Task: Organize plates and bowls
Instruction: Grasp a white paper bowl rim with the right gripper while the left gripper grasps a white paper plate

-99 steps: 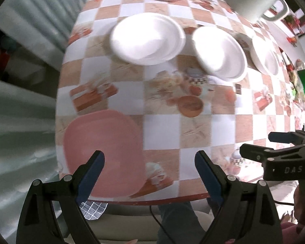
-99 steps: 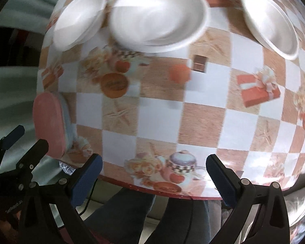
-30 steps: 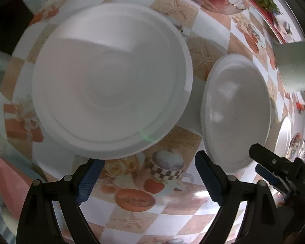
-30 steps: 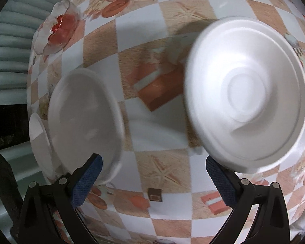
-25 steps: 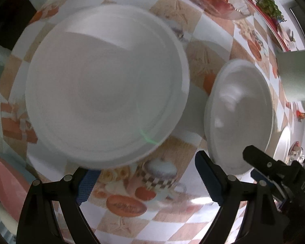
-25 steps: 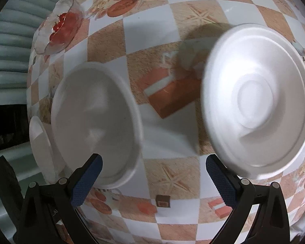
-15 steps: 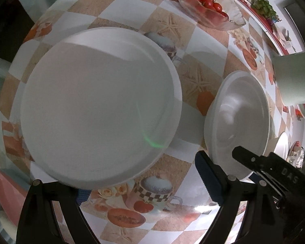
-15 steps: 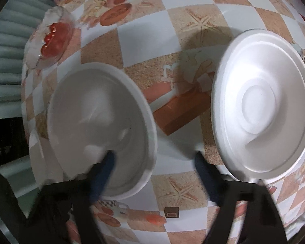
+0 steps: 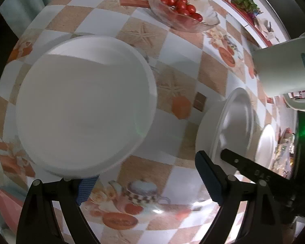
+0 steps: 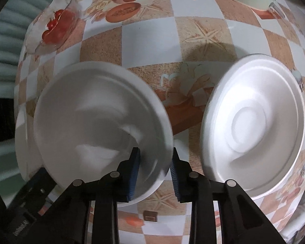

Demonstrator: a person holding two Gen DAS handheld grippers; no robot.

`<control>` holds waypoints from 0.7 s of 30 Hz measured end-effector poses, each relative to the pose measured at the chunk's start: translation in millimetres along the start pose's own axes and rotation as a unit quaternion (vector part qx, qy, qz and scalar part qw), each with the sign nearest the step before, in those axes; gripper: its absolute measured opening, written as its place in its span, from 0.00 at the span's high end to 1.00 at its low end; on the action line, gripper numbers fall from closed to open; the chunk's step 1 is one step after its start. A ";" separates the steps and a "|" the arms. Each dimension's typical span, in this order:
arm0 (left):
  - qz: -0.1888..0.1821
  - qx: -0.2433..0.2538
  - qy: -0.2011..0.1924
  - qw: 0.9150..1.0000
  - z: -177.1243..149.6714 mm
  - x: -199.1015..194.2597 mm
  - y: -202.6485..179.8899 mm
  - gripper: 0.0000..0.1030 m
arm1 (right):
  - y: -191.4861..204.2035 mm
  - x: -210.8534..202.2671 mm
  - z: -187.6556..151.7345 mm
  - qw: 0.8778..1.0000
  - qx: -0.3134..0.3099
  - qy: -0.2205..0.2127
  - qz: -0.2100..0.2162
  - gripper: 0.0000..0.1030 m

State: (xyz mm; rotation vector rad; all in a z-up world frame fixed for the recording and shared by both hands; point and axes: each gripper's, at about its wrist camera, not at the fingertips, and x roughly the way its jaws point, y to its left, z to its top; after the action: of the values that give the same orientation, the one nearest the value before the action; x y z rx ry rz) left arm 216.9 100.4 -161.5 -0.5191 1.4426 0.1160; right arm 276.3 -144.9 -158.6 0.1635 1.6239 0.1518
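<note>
Three white foam dishes sit on a checkered tablecloth. In the left wrist view a large white plate (image 9: 85, 111) fills the left; my left gripper (image 9: 146, 181) is open, its left fingertip (image 9: 86, 188) under the plate's near rim. A white bowl (image 9: 231, 126) lies to the right and a third dish (image 9: 265, 144) beyond. In the right wrist view my right gripper (image 10: 154, 169) has narrowed around the near rim of that bowl (image 10: 95, 120), one finger inside and one outside; contact is blurred. Another white plate (image 10: 254, 122) sits to the right.
A glass bowl of cherry tomatoes (image 9: 183, 14) stands at the far side, also in the right wrist view (image 10: 52, 28). A white kettle (image 9: 284, 65) stands at the right. A pink tray edge (image 9: 4, 205) shows at lower left.
Both grippers moved from the table's near edge in to the dishes. The right gripper went from wide open to nearly closed around the bowl's rim. The left gripper's finger slid under the large plate.
</note>
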 end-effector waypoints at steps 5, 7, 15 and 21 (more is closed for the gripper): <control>0.013 -0.006 -0.011 1.000 -28.9 0.2 -3.1 0.10 | 12.4 4.9 1.5 0.999 -0.033 0.004 0.002 0.69; 0.017 -0.003 -0.010 1.000 -28.9 -1.6 2.1 0.10 | 18.9 5.0 -1.6 0.998 -0.056 0.001 -0.005 0.69; 0.011 0.004 -0.004 1.000 -26.8 8.9 -19.4 0.10 | 35.2 9.5 -11.0 0.995 -0.099 0.003 -0.017 0.69; 0.015 -0.016 0.006 1.000 -21.8 21.3 -30.0 0.21 | 36.1 10.1 -2.5 0.994 -0.105 0.004 -0.014 0.69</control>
State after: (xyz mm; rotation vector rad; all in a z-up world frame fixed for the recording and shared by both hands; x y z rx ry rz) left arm 211.5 60.1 -174.8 -0.5259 1.4620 0.1600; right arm 273.7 -107.6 -161.2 -0.0216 1.6056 0.3001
